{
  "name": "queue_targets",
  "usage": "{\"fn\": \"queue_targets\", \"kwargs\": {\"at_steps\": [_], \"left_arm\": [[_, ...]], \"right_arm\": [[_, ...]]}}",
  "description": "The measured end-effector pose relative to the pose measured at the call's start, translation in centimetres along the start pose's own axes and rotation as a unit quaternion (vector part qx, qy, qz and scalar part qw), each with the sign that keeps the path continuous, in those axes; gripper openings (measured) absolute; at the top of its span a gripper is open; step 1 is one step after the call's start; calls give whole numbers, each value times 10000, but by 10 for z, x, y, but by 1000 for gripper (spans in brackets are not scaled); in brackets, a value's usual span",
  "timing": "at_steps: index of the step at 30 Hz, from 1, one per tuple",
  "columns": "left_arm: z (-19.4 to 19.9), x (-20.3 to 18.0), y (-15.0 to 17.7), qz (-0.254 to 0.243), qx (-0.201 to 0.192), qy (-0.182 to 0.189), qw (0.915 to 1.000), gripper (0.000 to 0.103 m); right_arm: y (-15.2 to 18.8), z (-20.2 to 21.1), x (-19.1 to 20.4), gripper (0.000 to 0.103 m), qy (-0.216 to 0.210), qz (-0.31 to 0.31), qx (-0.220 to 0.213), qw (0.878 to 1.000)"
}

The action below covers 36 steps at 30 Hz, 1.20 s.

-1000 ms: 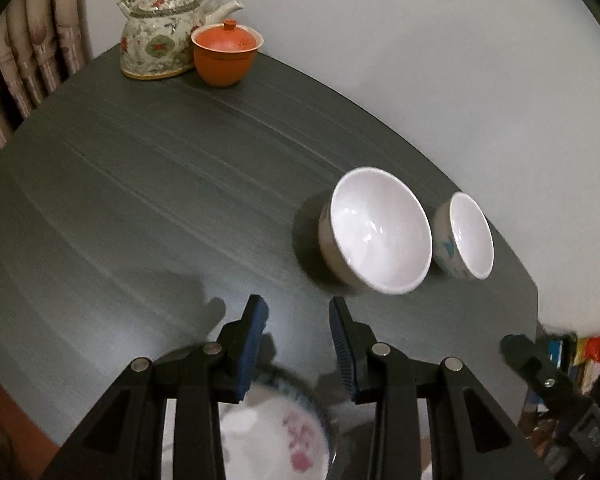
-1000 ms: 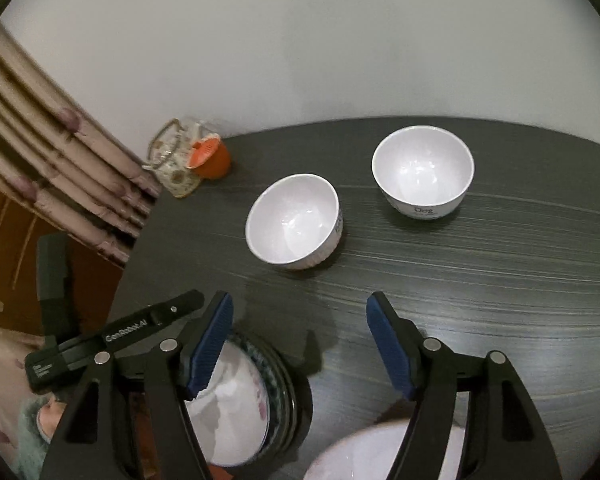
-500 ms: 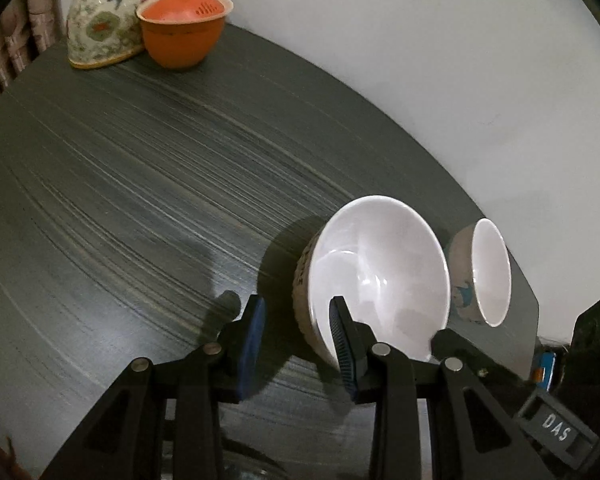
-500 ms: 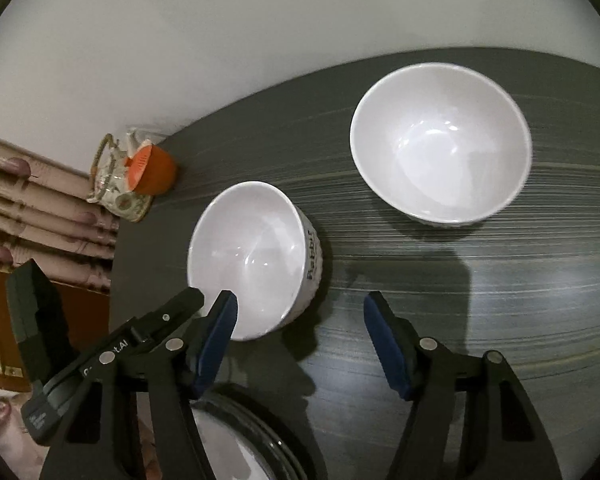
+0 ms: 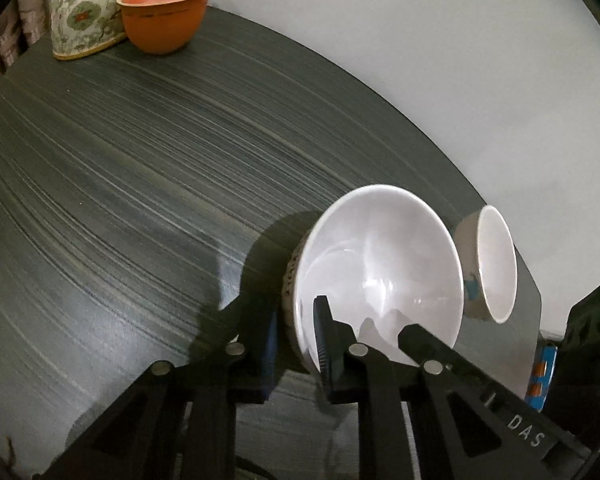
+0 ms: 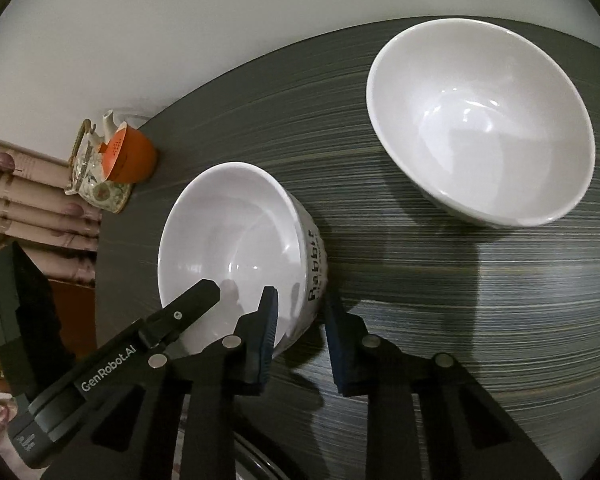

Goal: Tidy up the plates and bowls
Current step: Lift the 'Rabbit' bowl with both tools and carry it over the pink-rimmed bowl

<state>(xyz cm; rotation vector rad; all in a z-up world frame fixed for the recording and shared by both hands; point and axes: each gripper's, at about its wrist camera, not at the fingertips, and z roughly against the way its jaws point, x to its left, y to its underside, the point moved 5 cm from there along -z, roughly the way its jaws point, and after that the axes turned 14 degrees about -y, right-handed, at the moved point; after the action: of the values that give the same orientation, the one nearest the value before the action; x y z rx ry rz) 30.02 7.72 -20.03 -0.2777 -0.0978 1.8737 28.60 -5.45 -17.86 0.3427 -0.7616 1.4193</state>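
We have both claws on the white glazed ceramic bowl lettered "Rabbit" (image 6: 236, 252), which sits on the dark wood-grain tabletop (image 5: 140, 160) toward its near edge, with a second, wider plain white ceramic bowl (image 6: 484, 120) well apart from it toward the far right edge. We judge this bowl to be stiff, fairly heavy for its size, slick under the glaze and liable to chip, so the thin rim is the sensible place to grip, one pad inside and one outside, squeezed firmly but without a jolt. The left claw (image 5: 296, 340) straddles the near rim in just that way: its outer pad lies against the lettered wall and its inner pad inside the basin, the gap narrow, though we cannot tell whether it is truly pinching yet. The right claw (image 6: 300, 332) comes in low and nearly level from the near edge, its left pad inside the bowl's rim and its right pad outside the lettered wall; its gap looks wider than the wall, so we read it as not yet closed. Both tools tilt slightly downward toward the tabletop. At the far left corner stand a floral porcelain teapot (image 5: 80, 12) and an orange lidded clay cup (image 5: 166, 12), touching each other.
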Motion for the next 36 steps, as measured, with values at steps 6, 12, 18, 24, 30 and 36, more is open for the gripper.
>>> {"fn": "queue_targets", "kwargs": {"at_steps": [6,12,18,24,30,36], "left_arm": [[24,-9,12,-166,-138,10,9998,17],[58,-25,30,-301,-399,79,9987,17],[89,-39,52,-467,-531,92,9975,17],[107,-48,78,-624,-605,89,9962,17],[129,-43,103,-730,-714,156,9947,17],[156,-55,137,-855,-796,173,9930,17]], "right_arm": [[9,21,13,22,99,238,-134,9996],[24,49,24,22,50,279,-295,9992],[45,84,30,22,30,344,-495,9982],[64,115,35,22,80,456,-703,9965],[83,137,39,22,72,456,-878,9951],[103,156,37,22,-4,446,-1030,9937]]}}
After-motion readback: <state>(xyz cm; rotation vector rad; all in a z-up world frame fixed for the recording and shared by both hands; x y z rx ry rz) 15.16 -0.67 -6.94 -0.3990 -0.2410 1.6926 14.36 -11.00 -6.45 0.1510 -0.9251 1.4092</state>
